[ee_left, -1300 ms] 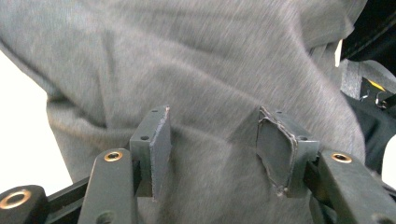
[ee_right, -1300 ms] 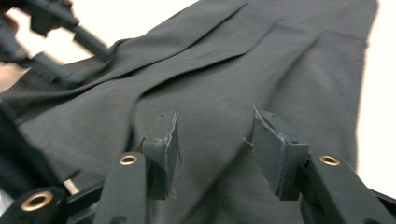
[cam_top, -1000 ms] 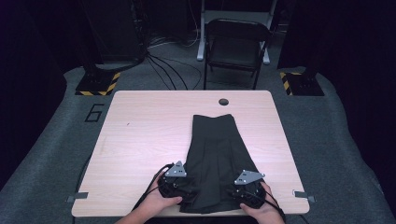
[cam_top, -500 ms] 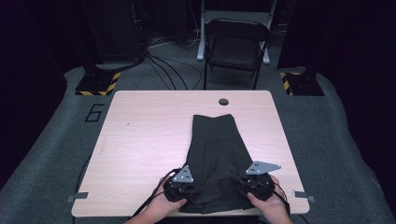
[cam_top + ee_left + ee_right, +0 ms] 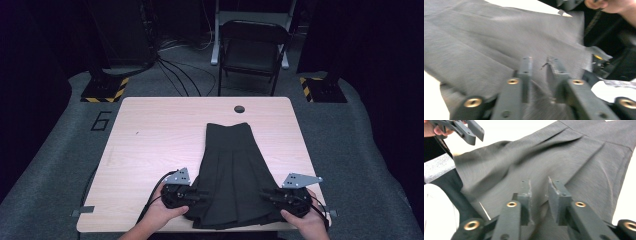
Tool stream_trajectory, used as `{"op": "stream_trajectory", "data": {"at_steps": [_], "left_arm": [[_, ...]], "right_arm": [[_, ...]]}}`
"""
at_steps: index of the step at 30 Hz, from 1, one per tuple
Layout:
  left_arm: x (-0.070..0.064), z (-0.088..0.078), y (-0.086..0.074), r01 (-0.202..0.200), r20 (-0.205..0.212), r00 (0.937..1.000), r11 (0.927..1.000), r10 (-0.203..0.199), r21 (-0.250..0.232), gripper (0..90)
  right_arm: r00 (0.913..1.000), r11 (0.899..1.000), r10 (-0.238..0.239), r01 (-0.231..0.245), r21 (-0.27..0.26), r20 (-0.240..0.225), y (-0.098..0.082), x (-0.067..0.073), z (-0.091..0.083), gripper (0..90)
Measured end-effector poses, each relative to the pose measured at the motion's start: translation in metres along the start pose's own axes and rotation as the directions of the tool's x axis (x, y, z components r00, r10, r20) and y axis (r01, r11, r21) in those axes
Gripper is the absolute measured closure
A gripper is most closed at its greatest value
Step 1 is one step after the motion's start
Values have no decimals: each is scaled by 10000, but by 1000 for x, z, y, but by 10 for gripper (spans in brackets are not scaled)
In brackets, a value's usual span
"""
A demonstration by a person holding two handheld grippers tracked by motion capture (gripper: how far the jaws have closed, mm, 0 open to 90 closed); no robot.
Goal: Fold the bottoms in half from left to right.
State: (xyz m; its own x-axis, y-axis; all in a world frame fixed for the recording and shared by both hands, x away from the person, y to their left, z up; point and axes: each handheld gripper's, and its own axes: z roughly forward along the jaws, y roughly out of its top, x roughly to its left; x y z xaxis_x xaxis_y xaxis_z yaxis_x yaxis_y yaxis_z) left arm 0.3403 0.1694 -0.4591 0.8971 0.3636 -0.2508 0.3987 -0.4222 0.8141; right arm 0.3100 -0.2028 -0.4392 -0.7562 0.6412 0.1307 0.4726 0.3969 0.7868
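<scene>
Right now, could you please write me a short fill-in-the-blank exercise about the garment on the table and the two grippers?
1. The dark skirt lies on a ____ table.
2. The skirt's narrow waistband points toward the folding ____ behind the table.
3. The left gripper and right gripper sit at the skirt's ____ end, nearest the person.
4. A small round ____ sits in the tabletop beyond the waistband.

Missing words: wooden; chair; wide; hole

A pale wood-grain surface (image 5: 150,145) with rounded corners is seen in the high view, set on grey carpeted floor (image 5: 65,165). A round dark cable hole (image 5: 239,109) is found near its far edge. A dark pleated skirt (image 5: 235,170) is laid flat on the right half, waistband toward the far edge, hem at the near edge.
</scene>
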Motion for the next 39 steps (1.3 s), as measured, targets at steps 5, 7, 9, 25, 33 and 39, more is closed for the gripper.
{"op": "stream_trajectory", "data": {"at_steps": [5, 7, 9, 25, 33, 39], "left_arm": [[9, 0, -4, 190, -530, 9984, 9998, -190, -5, 567], [11, 2, -6, 135, -726, 9973, 9999, -129, 77, 537], [14, 5, -8, -1, -874, 9962, 9994, 32, 360, 523], [17, 45, -24, 20, -991, 9950, 9845, 157, 1754, 459], [11, 53, -34, -531, -1273, 9890, 9847, 748, 1661, 459], [10, 52, -33, -408, -1380, 9883, 9851, 644, 1670, 459]], "right_arm": [[9983, 9997, 16, -30, 238, 581, -5, -5, -1, 657], [9953, 9977, 253, -310, 603, 931, -13, -11, 3, 655], [9915, 9947, 432, -541, 871, 1229, -20, -17, 6, 655], [9836, 9623, 555, -984, 2534, 1715, -54, -28, 29, 675], [9850, 9592, 733, -1125, 2595, 1561, -54, -29, 29, 671], [9852, 9573, 590, -1015, 2708, 1608, -52, -30, 29, 641]]}}
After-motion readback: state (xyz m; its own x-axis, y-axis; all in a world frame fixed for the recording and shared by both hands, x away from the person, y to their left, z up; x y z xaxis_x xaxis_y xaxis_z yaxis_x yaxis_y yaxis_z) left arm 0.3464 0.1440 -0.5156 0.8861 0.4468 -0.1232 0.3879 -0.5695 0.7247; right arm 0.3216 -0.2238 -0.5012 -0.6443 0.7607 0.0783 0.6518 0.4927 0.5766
